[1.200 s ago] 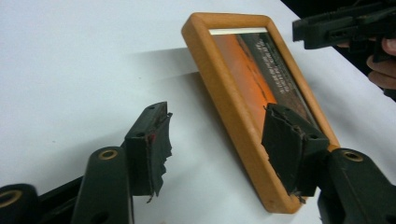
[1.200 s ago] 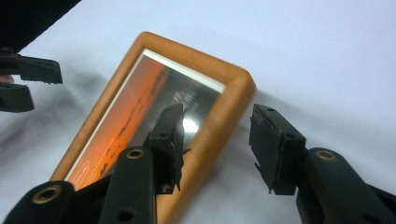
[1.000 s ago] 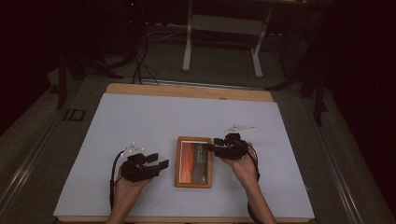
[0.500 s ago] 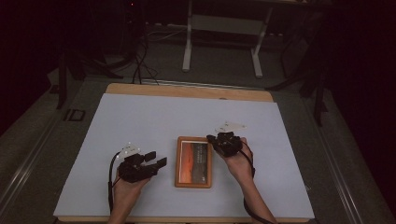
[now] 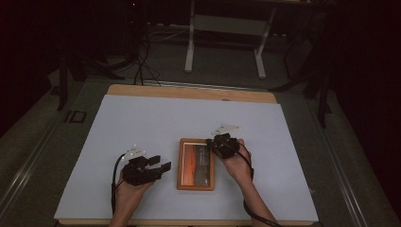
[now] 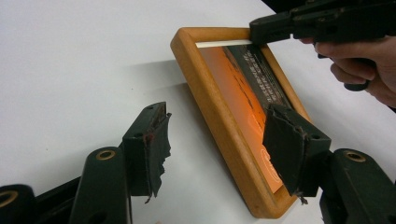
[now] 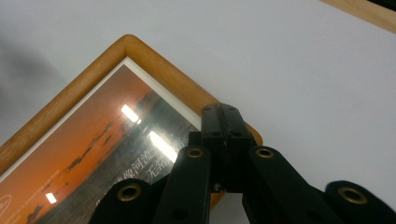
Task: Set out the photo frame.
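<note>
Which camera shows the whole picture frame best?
The high view: the whole frame lies flat on the table, all four sides visible. The left gripper view shows it slanted, partly behind a jaw; the right gripper view shows one corner.

A honey-orange wooden frame (image 5: 196, 163) is seen around an orange sunset print with a dark band of pale lettering, set on a white surface (image 5: 156, 123) edged in light wood, beside black claws (image 6: 219, 154).

Left gripper (image 6: 215, 149) fingers (image 6: 152, 140) spread wide beside the wooden picture frame (image 6: 219, 126).
</note>
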{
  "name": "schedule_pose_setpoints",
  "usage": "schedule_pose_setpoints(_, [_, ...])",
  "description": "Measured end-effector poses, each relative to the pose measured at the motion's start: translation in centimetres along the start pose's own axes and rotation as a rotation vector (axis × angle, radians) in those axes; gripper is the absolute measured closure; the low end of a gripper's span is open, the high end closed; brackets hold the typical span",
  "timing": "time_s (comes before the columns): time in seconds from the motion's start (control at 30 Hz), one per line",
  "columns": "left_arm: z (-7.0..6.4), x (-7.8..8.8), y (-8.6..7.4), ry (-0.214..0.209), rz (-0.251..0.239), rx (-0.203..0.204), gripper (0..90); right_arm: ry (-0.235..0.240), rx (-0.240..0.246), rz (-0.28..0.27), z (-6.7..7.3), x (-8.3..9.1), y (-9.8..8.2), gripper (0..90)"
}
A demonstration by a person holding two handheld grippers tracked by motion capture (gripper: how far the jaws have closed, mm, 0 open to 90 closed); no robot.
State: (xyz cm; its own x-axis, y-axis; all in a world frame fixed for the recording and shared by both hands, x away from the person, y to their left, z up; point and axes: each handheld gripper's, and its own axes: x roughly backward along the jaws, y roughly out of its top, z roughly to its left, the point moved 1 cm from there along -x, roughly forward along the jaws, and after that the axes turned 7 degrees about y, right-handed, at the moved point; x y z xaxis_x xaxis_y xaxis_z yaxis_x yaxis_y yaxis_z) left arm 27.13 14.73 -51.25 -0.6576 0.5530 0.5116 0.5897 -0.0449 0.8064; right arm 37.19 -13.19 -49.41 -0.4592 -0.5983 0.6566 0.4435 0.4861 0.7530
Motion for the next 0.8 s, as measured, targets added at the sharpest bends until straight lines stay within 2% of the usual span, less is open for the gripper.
schedule_pose_setpoints(0.3, [-0.3,-0.2,0.0,-0.001,0.012,0.003,40.4,0.005,-0.012,-0.003,-0.3,0.0,-0.1,89.9])
schedule_pose_setpoints(0.47, [-0.2,-0.1,0.0,-0.012,0.008,0.033,39.1,0.0,-0.032,-0.003,-0.6,0.1,-0.3,89.9])
schedule_pose_setpoints(0.6, [-0.3,0.0,0.1,-0.008,0.011,0.021,38.8,0.001,-0.038,0.0,-0.8,0.1,-0.5,89.9])
schedule_pose_setpoints(0.8, [-0.9,-0.1,0.2,-0.028,0.024,-0.004,36.8,0.001,-0.057,0.002,-1.2,0.1,-0.8,90.0])
